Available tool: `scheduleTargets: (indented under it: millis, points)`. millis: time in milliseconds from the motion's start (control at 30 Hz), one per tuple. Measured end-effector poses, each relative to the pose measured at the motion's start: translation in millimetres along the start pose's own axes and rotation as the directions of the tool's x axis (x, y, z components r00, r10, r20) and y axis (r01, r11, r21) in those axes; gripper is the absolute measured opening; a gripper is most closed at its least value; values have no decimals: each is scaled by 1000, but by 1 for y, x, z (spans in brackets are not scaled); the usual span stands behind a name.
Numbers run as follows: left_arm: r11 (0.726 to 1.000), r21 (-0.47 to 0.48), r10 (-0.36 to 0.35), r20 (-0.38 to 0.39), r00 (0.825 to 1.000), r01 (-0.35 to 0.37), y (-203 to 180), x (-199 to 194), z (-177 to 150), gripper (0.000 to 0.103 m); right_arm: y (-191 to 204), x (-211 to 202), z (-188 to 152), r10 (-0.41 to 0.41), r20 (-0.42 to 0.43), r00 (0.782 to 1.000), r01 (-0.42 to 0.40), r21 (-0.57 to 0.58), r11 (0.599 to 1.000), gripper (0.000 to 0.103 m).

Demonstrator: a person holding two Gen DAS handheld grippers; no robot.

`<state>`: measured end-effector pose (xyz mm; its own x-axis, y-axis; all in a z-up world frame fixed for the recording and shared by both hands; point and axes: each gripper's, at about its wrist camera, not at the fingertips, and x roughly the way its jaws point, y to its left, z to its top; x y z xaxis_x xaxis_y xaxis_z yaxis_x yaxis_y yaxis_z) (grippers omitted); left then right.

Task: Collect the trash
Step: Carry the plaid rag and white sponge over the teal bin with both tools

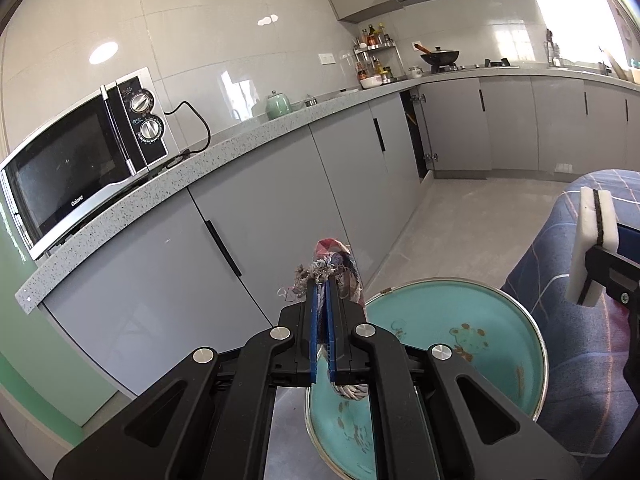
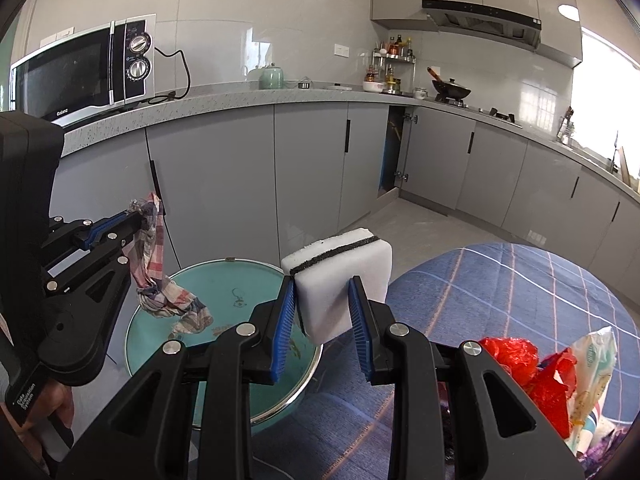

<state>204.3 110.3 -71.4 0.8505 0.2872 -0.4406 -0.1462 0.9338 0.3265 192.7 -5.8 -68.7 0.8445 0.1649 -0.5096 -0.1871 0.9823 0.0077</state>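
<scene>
My left gripper (image 1: 323, 292) is shut on a frayed plaid rag (image 1: 334, 264), whose twisted tail (image 2: 168, 296) hangs over a round teal glass-topped table (image 1: 436, 320). The same left gripper (image 2: 138, 218) shows at the left of the right wrist view. My right gripper (image 2: 322, 300) is shut on a white sponge (image 2: 340, 280) with a black scouring strip, held above the teal table (image 2: 236, 284) edge. That sponge (image 1: 594, 248) and right gripper (image 1: 596, 276) appear at the right edge of the left wrist view.
Grey kitchen cabinets (image 2: 312, 168) and a speckled counter with a microwave (image 1: 80, 156) run behind. A blue plaid cloth (image 2: 500, 292) covers a surface at right, with red plastic wrap (image 2: 520, 364) and a printed packet (image 2: 592, 372) on it. One cabinet door (image 2: 394, 152) stands ajar.
</scene>
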Motion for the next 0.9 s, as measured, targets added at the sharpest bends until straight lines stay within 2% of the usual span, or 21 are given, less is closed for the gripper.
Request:
scheduleTargets:
  millis: [167,333,500,900]
  points:
    - [1000,7,11,5,1000,-11,1,1,0,5,2,4,-1,4,-7,1000,-4,-4,1000,28]
    - [996,46,70,31,997,-72,-4,-1,-1,5,3,7,-2,-10,-12,1000,10,-13,1000,28]
    - [992,68,100,44,994,-102,-10,-1,-3,5,2,13,-2,-22,-23,999,22,-15,1000,28]
    - [993,68,93,26,995,-95,-13,8,-7,6,10,31,-1,-14,-48,999,13,-32,999,29]
